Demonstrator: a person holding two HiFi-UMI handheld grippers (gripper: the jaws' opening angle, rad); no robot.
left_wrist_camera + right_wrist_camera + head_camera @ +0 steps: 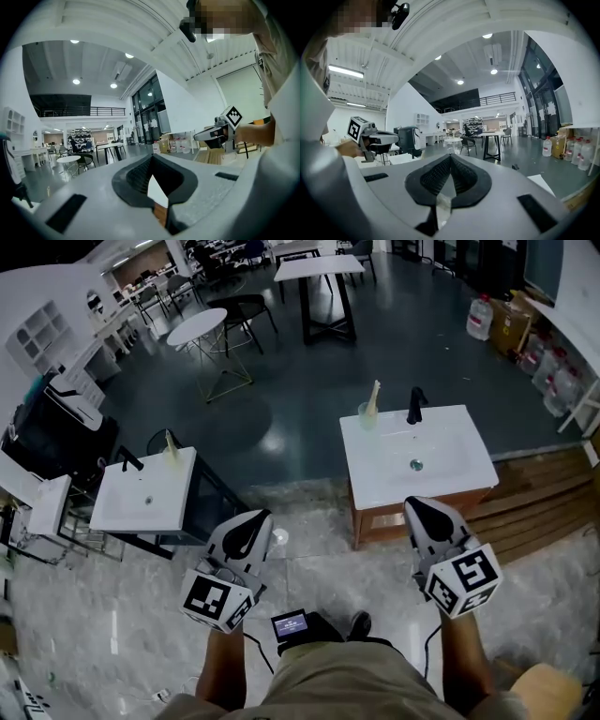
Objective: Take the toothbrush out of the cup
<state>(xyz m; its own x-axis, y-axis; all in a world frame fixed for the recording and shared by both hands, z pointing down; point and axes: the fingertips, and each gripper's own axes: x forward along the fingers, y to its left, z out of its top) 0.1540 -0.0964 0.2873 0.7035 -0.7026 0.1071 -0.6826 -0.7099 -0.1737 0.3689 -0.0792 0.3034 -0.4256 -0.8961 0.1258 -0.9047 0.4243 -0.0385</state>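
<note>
Dark grey floor (309, 418); marble tiles (309, 540) nr white vanity (455, 470); round table (203, 326), chair (239, 307) behind

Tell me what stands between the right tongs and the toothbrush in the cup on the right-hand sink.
Nothing visible does. From the right tongs, shut and empty, only the open white sink top lies before the toothbrush in its cup at the back left corner. The black faucet stands to the cup's right, apart.

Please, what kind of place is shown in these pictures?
Probably a large open workspace or test hall, not a real bathroom: freestanding washbasin units stand on the open floor, a round table and chairs fill the space behind them, and an upper-level railing runs above the far end.
</note>
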